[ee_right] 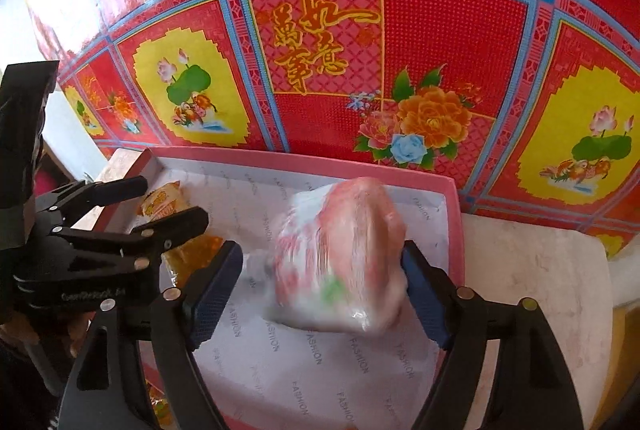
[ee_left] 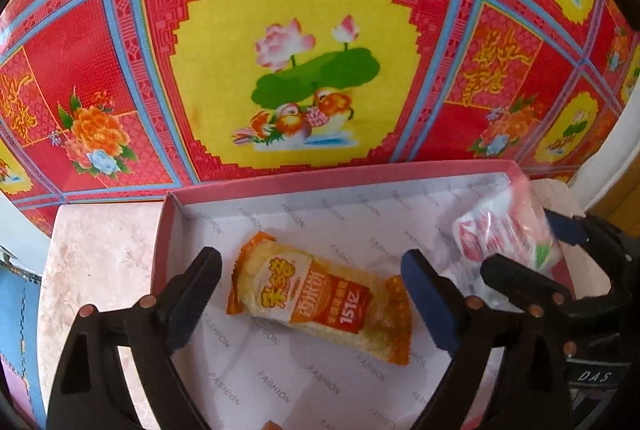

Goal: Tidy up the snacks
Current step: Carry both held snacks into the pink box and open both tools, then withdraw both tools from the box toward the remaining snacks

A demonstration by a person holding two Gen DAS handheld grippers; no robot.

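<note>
Main hazard: the pink-and-white snack bag (ee_right: 340, 254) is blurred in the right wrist view and appears tilted, so it may not be settled in the pink-rimmed box (ee_right: 456, 197); if it is not at rest, it could tip toward the box wall at 2 o'clock or roll onto the marbled worktop (ee_right: 540, 270). Second hazard: the two grippers sit close together, and a careless withdrawal could knock them against each other or drag a packet along. The right gripper (ee_right: 322, 288) has its jaws spread wide; the bag lies between them, its edge very near the right-hand pad, though blur prevents saying whether they touch, and I judge it released rather than gripped. The left gripper (ee_left: 312, 304) likewise stands with jaws wide apart, straddling the orange rice-cracker packet (ee_left: 320, 304), which lies flat on the box's paper lining, clear of both pads. Both snacks are inside the box, the orange packet at 9 o'clock of the bag.
</note>
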